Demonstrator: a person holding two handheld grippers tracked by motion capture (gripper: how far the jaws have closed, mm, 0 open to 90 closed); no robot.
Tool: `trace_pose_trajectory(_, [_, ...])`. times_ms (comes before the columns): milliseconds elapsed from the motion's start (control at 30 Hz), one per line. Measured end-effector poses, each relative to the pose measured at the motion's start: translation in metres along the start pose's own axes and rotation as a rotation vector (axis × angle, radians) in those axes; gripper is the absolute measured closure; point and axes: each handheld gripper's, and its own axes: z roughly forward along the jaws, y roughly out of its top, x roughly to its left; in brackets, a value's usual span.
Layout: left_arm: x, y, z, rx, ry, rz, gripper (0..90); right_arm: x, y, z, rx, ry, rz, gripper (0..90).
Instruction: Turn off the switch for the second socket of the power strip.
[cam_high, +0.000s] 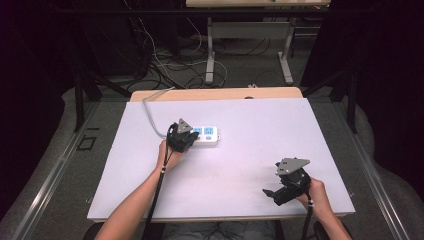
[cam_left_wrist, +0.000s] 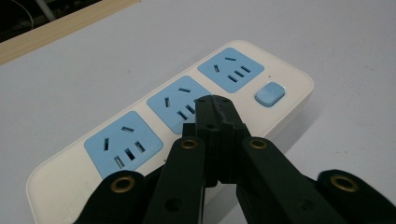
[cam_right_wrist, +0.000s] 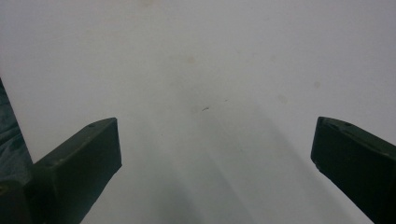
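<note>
Power strip (cam_left_wrist: 187, 121) lies under the left gripper (cam_left_wrist: 215, 105), jaws together; right gripper (cam_high: 267, 194), jaws apart, rests well apart.

- A lab or recording workspace, by the look of it.
- A white board (cam_high: 260, 150) lies over a wooden desk (cam_high: 215, 93), ringed by dark curtains (cam_high: 30, 50).
- Loose cables (cam_high: 165, 62) sprawl over the grey carpet behind (quite a tangle).
- A second desk (cam_high: 250, 30) on metal legs stands farther back.
</note>
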Motion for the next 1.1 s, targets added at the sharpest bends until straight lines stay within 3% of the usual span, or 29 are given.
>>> trace_pose_trajectory(600, [-0.001, 0.003, -0.002, -0.011, 0.001, 0.006, 89.6, 0.000, 0.001, 0.001, 0.005, 0.011, -0.008, 1.1])
trace_pose_trajectory(767, [0.002, 0.005, -0.005, 0.003, -0.001, 0.010, 83.4, 0.001, 0.001, 0.001, 0.008, 0.016, 0.001, 1.1])
trace_pose_trajectory(833, [0.003, 0.006, -0.006, -0.008, -0.002, 0.004, 77.7, 0.000, 0.001, 0.000, 0.014, 0.014, -0.006, 1.1])
trace_pose_trajectory(967, [0.007, 0.013, -0.011, 0.020, 0.005, -0.029, 47.7, 0.000, 0.001, 0.000, 0.013, 0.011, -0.012, 1.1])
trace_pose_trajectory(1000, [0.007, 0.015, -0.011, 0.013, 0.013, -0.042, 34.8, 0.000, 0.001, 0.000, 0.013, 0.012, -0.012, 1.1])
trace_pose_trajectory(1033, [0.008, 0.016, -0.012, 0.021, 0.007, -0.045, 34.8, 0.000, 0.001, 0.000, 0.013, 0.012, -0.012, 1.1])
trace_pose_trajectory(1100, [0.008, 0.017, -0.015, 0.024, 0.011, -0.057, 25.4, 0.001, 0.001, 0.000, 0.013, 0.010, -0.002, 1.1])
